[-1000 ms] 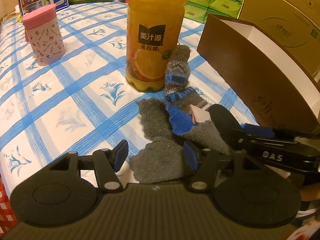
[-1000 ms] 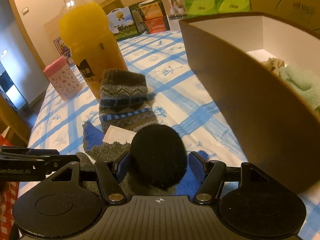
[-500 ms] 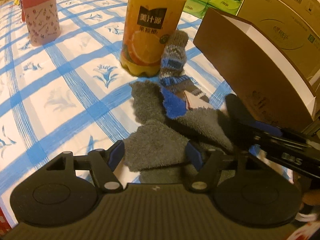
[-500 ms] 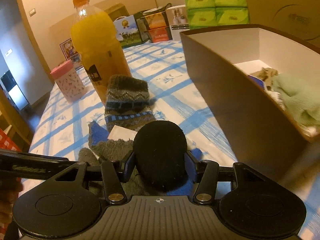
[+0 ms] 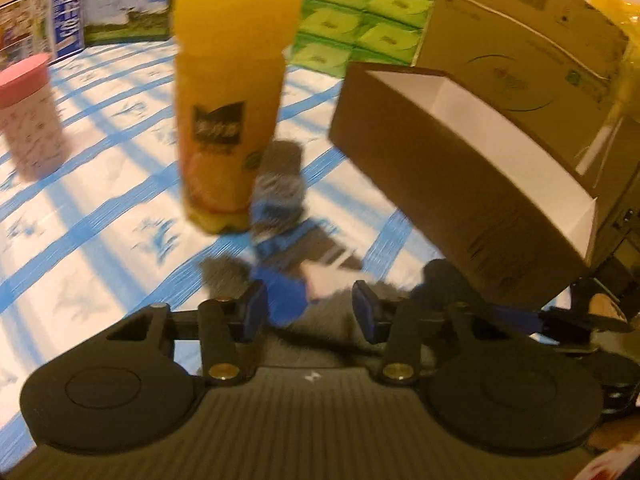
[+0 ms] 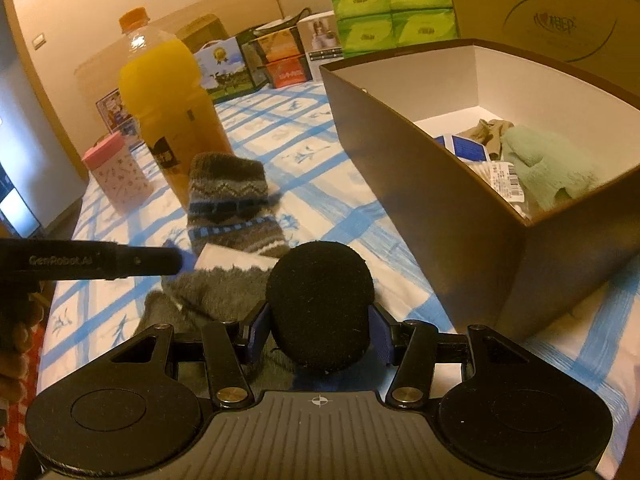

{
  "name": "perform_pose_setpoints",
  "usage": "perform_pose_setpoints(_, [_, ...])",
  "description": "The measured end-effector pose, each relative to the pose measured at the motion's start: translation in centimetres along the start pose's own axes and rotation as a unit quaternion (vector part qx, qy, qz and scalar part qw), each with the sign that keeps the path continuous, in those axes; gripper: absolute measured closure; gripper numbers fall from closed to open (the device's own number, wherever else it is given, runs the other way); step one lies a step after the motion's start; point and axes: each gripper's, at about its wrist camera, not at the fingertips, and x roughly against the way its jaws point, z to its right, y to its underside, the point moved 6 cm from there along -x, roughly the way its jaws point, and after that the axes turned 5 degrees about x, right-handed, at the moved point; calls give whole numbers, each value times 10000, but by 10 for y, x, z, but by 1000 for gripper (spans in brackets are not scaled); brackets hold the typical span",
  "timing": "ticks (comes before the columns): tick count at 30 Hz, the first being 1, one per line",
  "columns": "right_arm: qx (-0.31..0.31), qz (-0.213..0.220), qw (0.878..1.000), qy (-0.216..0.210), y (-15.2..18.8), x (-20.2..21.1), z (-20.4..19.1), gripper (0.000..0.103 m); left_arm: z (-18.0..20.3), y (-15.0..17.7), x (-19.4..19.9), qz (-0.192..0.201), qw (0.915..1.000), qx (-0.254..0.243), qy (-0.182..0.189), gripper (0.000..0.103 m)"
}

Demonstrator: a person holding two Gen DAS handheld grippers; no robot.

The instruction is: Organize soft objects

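Closest to us, our right gripper (image 6: pixel 318 332) is clamped on the black rounded end of a grey fuzzy sock (image 6: pixel 224 292), its pads pressed against both sides. Our left gripper (image 5: pixel 308 310) is closing over the grey and blue part of the same sock, cloth between its jaws, though blur hides whether the pads press yet. Just past it lies a patterned knit sock (image 6: pixel 232 204) on the blue-checked cloth (image 6: pixel 304 152), leaning on the orange juice bottle (image 6: pixel 170 92). To the right stands the open brown box (image 6: pixel 448 208), already holding a pale green cloth (image 6: pixel 548 172). We judge ourselves mid-pickup; next we must lift the sock clear of the near wall and lower it inside.
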Motion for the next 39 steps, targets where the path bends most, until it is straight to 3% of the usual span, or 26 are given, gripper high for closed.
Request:
perform_pose_setpoints(13, [-97,-101,9998,134,-4,-34,8,51,-3,-4,-49,-547,9972,433,255,77])
perform_pose_setpoints(16, [-115,-158,9997,164,1,-37,12,51,2,-1,-50,-631,9960,472,420,89])
perform_pose_setpoints(25, [-16,-150,9998,154,4,-39,11,51,-1,1,-55,-680,9937,729,520,90])
perform_pose_setpoints(32, [79,-133,9997,164,6,-41,10,50,-6,-3,-61,-773,9855,1211,904,92])
perform_pose_setpoints(36, [96,-127,9998,154,6,-40,10,50,8,-1,-49,-590,9896,844,1005,99])
perform_pose_setpoints(39, [66,-127,9998,154,6,-38,10,50,21,5,-40,-505,9924,538,984,100])
